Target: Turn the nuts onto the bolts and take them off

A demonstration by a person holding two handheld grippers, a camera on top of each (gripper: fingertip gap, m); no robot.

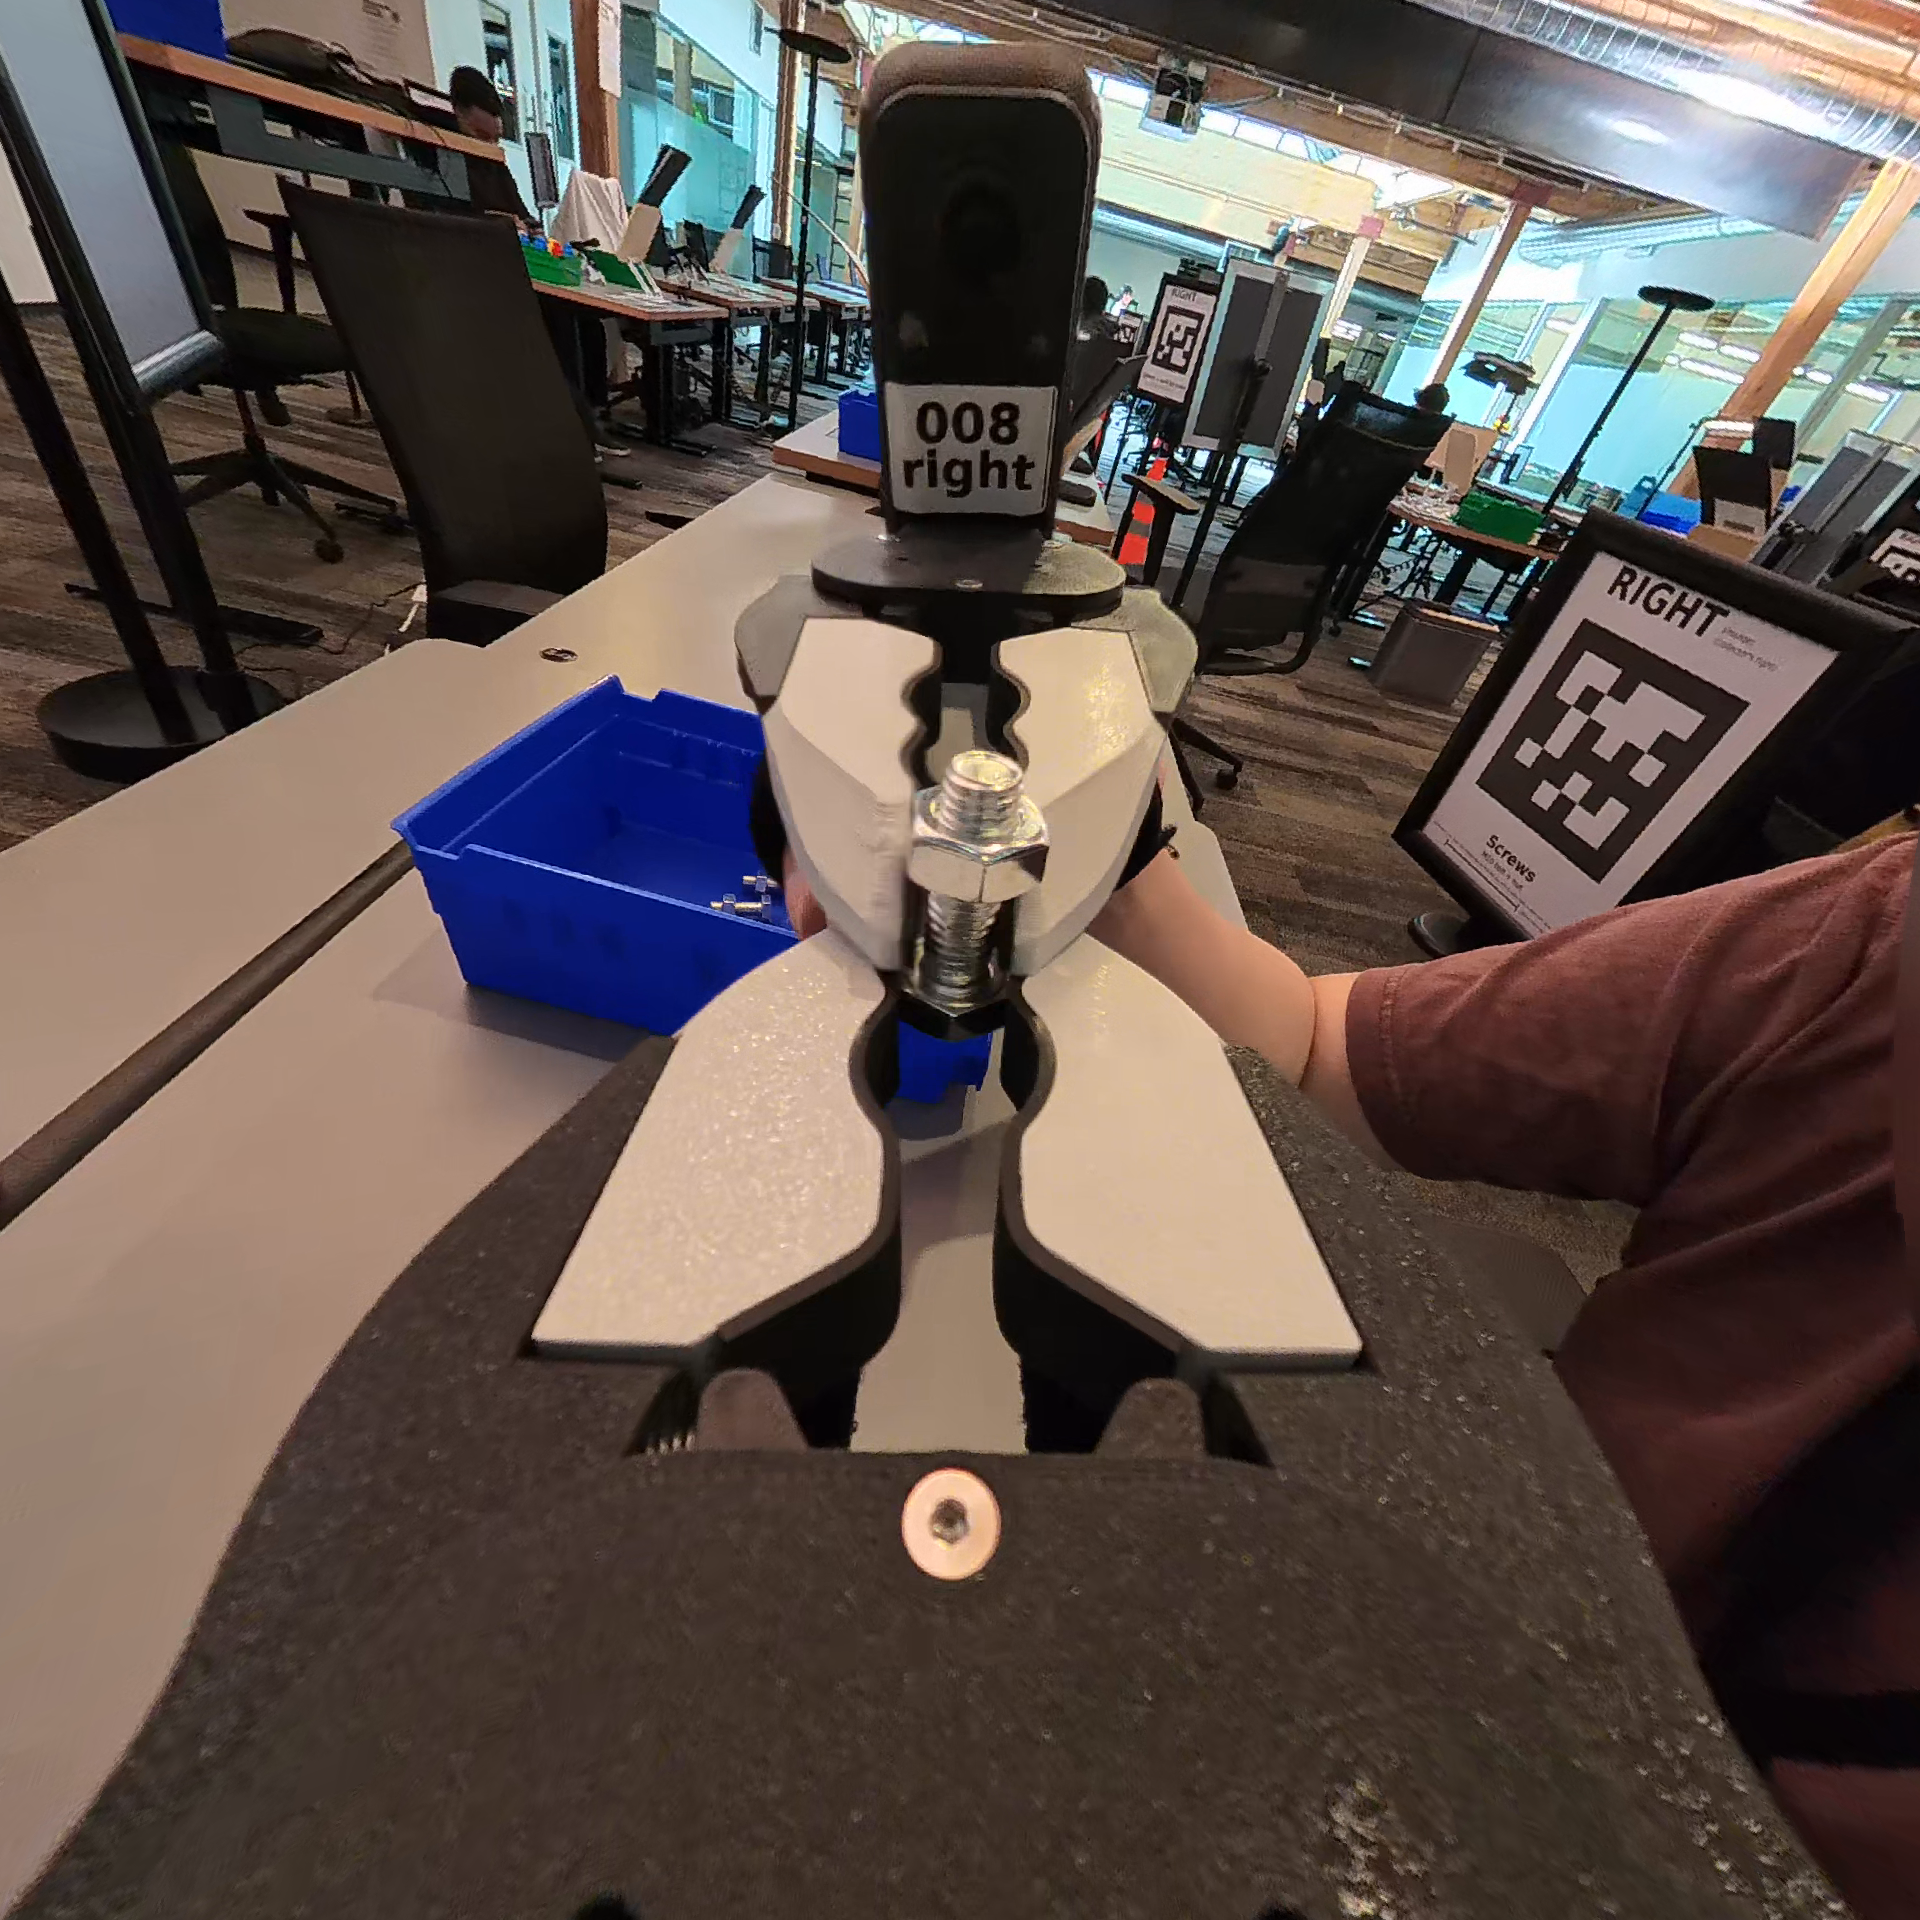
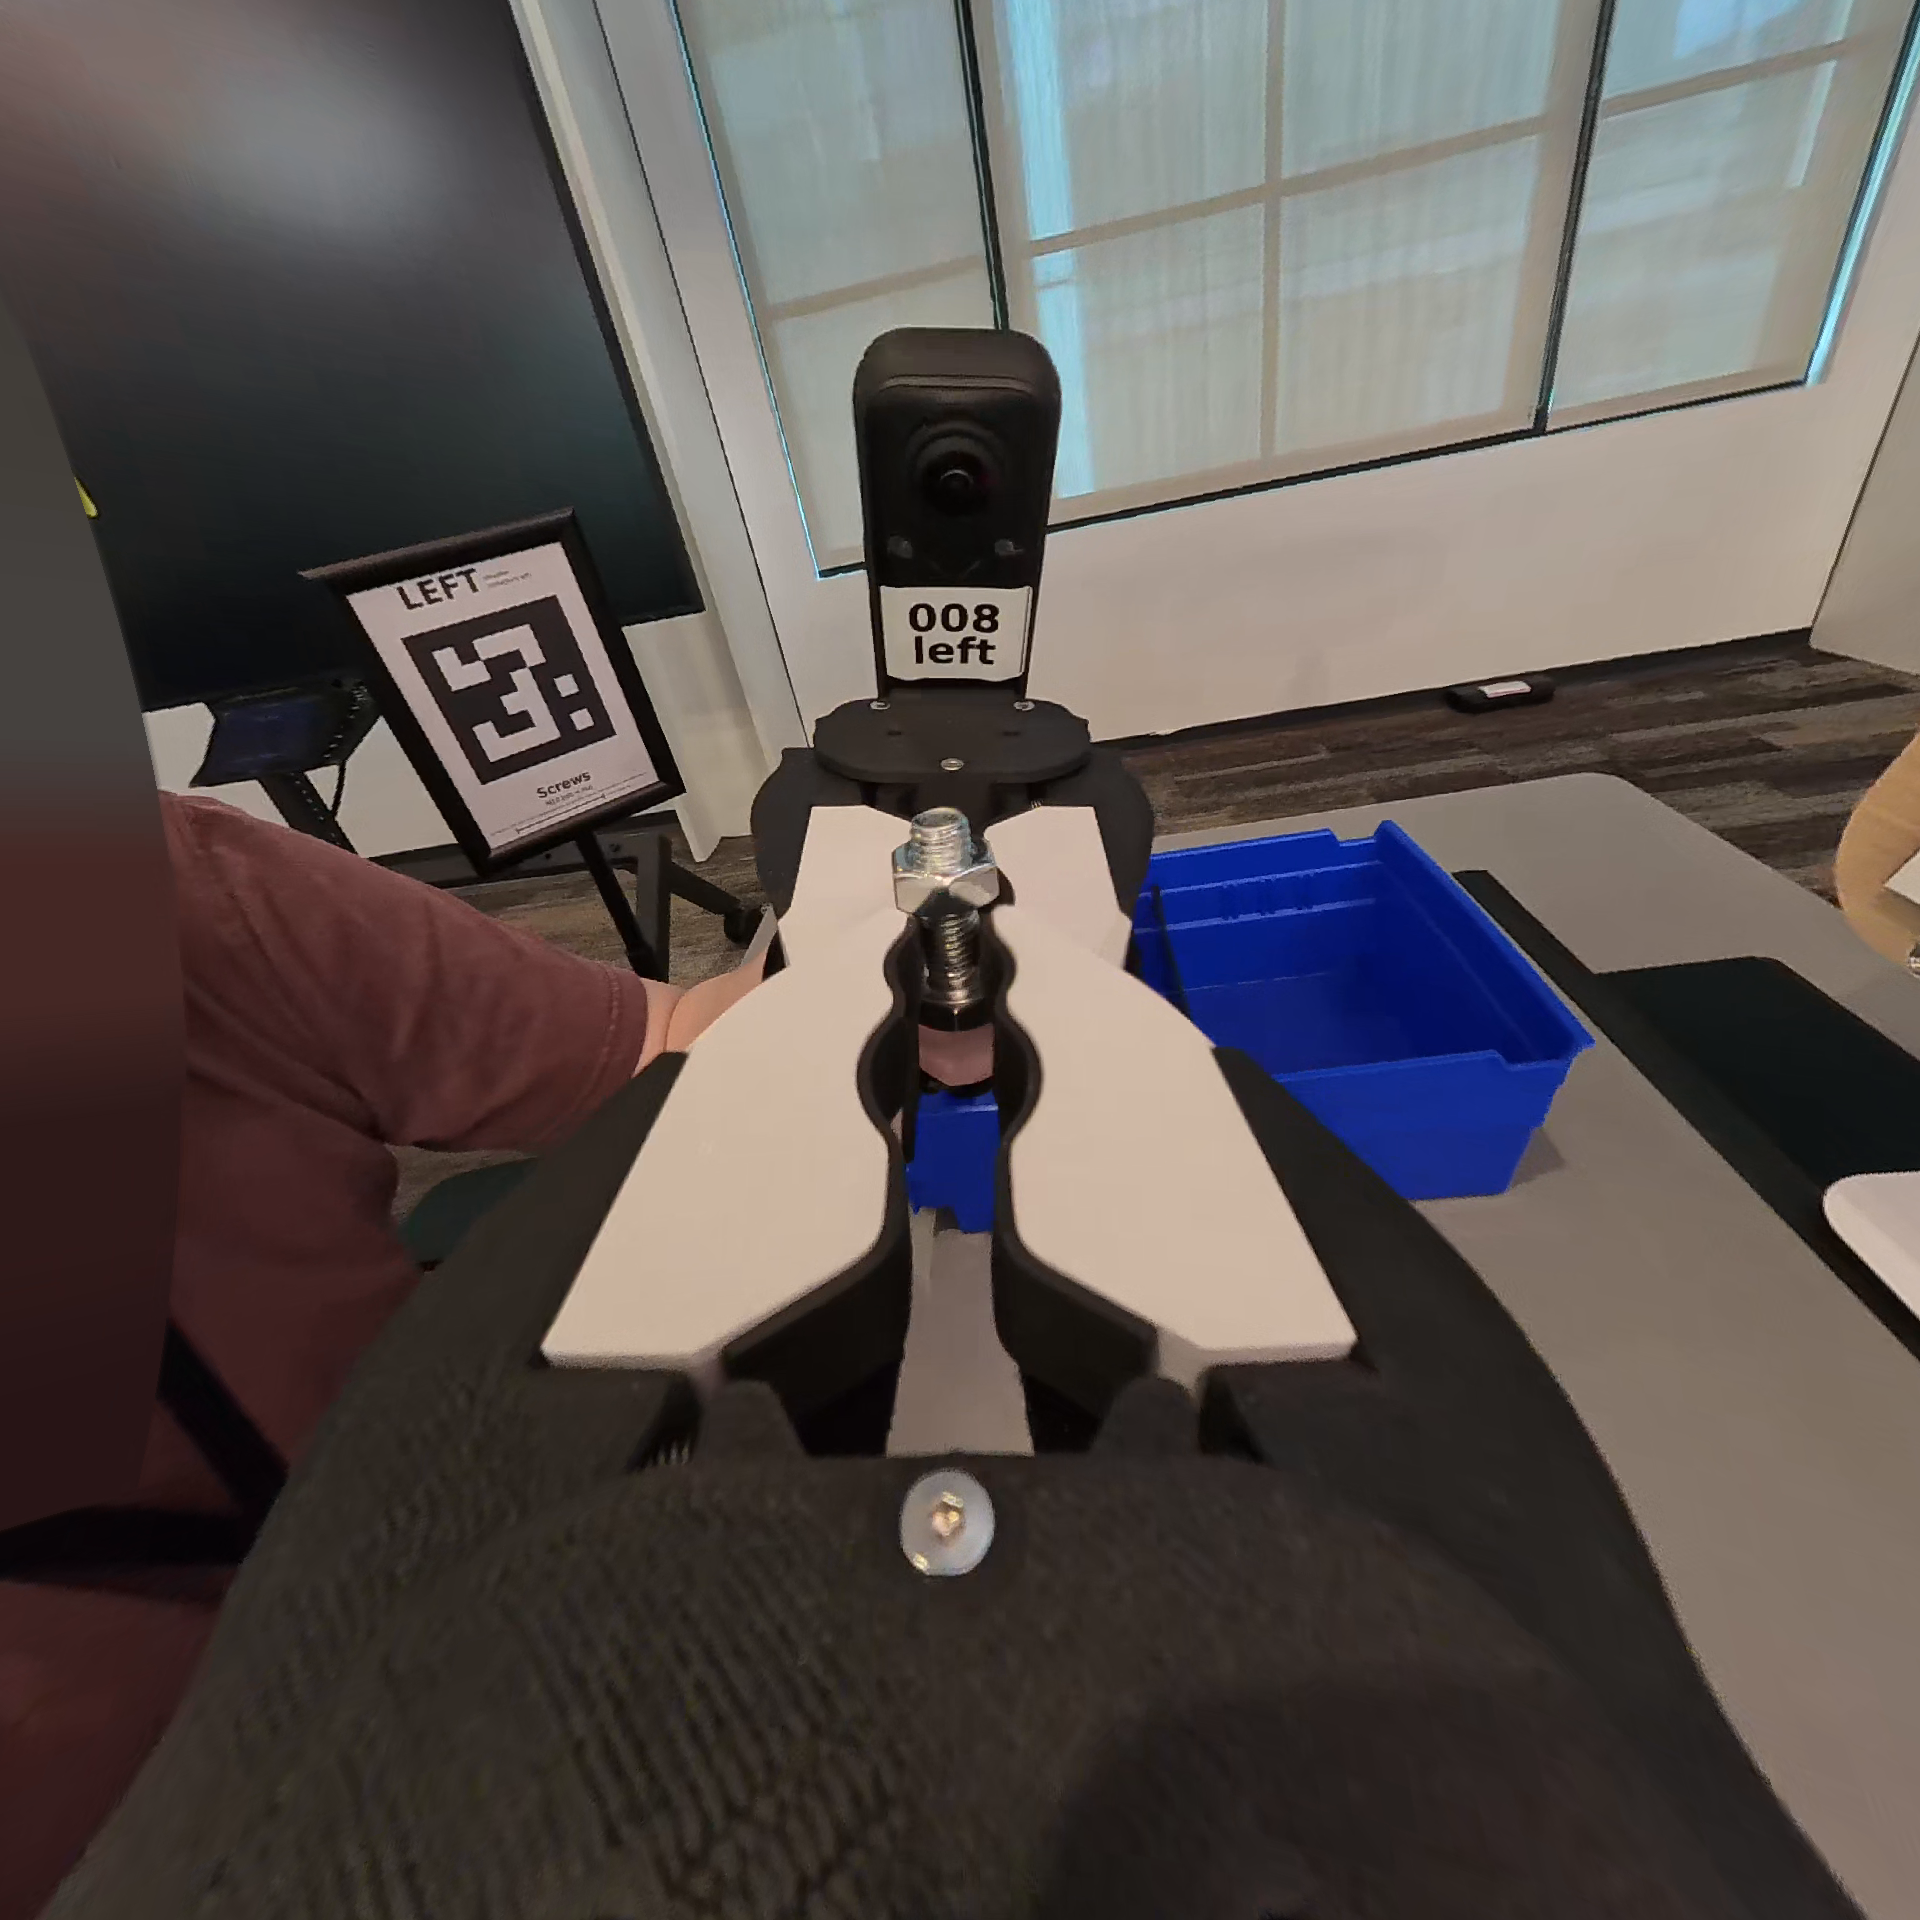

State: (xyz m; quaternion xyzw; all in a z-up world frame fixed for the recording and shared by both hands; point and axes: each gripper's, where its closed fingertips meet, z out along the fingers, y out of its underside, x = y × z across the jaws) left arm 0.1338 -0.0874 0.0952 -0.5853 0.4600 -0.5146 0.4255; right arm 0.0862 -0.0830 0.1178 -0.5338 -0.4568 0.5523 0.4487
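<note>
Up close, squeezing shut with the left gripper (image 1: 948, 1023) on the dark head at the bottom of the bolt (image 1: 961, 940), held upright in the air over the near part of the bench (image 1: 260, 1091). Just above, pinching in from the far side with the right gripper (image 2: 948, 977), jaws shut too, seemingly on the flat sides of the nut (image 1: 977, 857), a little way down from the top of the thread. Hard, shiny metal: small, likely light, stiff, probably slippery on the round parts. So better to grab nut and head by the flat sides, never by the thread. Best to keep both in one straight line, or may jam. Could drop and roll away if let go too soon. Just behind and a bit left, a blue bin (image 1: 582, 831) with a few small metal bits (image 1: 743, 899) inside; mind its walls while turning. To the right, an arm in a red sleeve (image 1: 1558, 1060) close by. Farther left, lots of open bench. Far off, a sign on a stand (image 1: 1600, 758) and a chair (image 1: 457, 416), well out of the way.
</note>
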